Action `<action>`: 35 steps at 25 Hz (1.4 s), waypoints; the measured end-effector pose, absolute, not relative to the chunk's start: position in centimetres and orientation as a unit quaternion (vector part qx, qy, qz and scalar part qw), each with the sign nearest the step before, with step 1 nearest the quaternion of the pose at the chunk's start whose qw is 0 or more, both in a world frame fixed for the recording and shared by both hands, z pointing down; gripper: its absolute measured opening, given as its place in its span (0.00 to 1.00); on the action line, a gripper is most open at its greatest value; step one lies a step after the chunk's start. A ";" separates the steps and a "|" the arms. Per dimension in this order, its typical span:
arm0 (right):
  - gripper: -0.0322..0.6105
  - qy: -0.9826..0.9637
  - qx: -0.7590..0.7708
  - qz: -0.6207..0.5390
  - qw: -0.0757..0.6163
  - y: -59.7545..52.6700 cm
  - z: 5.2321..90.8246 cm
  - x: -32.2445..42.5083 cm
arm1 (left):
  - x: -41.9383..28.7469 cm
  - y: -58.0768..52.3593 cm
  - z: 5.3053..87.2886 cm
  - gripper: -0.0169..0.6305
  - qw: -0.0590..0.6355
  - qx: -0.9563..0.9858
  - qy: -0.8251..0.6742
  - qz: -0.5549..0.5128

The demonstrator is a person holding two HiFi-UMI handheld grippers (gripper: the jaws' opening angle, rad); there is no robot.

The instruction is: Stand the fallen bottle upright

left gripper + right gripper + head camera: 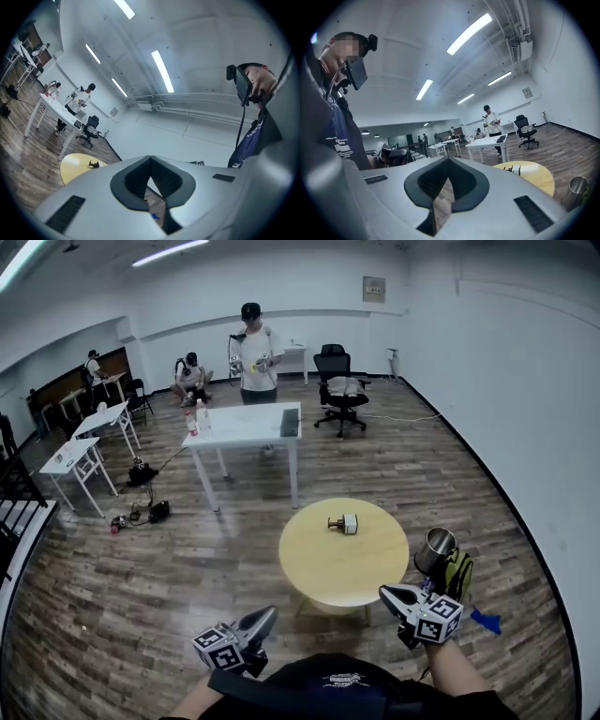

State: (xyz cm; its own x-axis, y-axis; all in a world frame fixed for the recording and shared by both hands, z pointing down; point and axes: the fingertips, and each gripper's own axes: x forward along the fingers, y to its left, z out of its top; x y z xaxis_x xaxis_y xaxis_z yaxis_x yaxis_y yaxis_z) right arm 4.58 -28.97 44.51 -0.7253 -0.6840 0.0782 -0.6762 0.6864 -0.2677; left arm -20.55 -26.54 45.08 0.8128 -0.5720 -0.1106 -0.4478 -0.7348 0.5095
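A small bottle (343, 523) with a pale body and a dark end lies on its side on the round yellow table (319, 568). It also appears far off in the left gripper view (95, 164) and in the right gripper view (515, 168). My left gripper (261, 619) hangs near my body, short of the table's near left edge, jaws together and empty (150, 158). My right gripper (396, 594) is at the table's near right edge, also shut with nothing in it (449, 159). Both are well apart from the bottle.
A metal cup-shaped bin (435, 549) stands on the wooden floor right of the round table, by my right gripper. Beyond it is a white table (246, 432) with bottles, a standing person (255, 352), an office chair (337, 385) and more desks at far left.
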 end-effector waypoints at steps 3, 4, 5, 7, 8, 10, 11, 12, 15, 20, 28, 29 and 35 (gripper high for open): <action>0.06 0.919 -0.369 -0.138 0.019 -31.7 44.5 5.5 | -20.4 -29.1 46.4 0.07 0.233 0.923 -0.283 -0.119; 0.06 0.919 -0.368 -0.140 0.020 -32.7 44.7 6.1 | -19.8 -30.0 46.3 0.07 0.235 0.921 -0.285 -0.122; 0.06 0.919 -0.366 -0.142 0.021 -33.8 45.1 6.8 | -18.9 -30.9 46.1 0.07 0.236 0.920 -0.285 -0.125; 0.06 0.921 -0.360 -0.146 0.019 -36.2 45.8 8.4 | -16.9 -32.8 46.2 0.07 0.235 0.921 -0.284 -0.127; 0.06 0.923 -0.354 -0.147 0.018 -37.6 46.0 9.3 | -15.8 -33.9 46.1 0.07 0.234 0.920 -0.287 -0.127; 0.06 0.928 -0.341 -0.149 0.016 -41.0 46.4 11.2 | -13.7 -36.4 45.5 0.07 0.234 0.915 -0.301 -0.130; 0.06 0.931 -0.334 -0.149 0.014 -42.8 46.4 12.0 | -12.8 -37.7 45.2 0.07 0.234 0.912 -0.311 -0.133; 0.06 0.933 -0.326 -0.149 0.012 -44.6 46.4 12.9 | -11.9 -39.0 45.1 0.07 0.236 0.907 -0.321 -0.138; 0.06 0.942 -0.303 -0.142 0.006 -49.2 45.7 15.5 | -9.4 -42.3 46.0 0.07 0.235 0.896 -0.345 -0.149; 0.06 0.954 -0.267 -0.138 0.012 -56.5 45.2 19.0 | -4.4 -47.1 46.2 0.07 0.235 0.886 -0.372 -0.149; 0.06 0.957 -0.250 -0.145 -0.017 -65.5 49.1 19.7 | -1.9 -53.5 46.8 0.07 0.252 0.871 -0.399 -0.133; 0.06 0.957 -0.251 -0.141 -0.025 -66.3 49.7 19.3 | -2.4 -54.2 47.3 0.07 0.256 0.870 -0.401 -0.132; 0.06 0.951 -0.279 -0.111 -0.078 -71.7 52.4 14.0 | -7.5 -59.9 49.8 0.07 0.270 0.878 -0.372 -0.133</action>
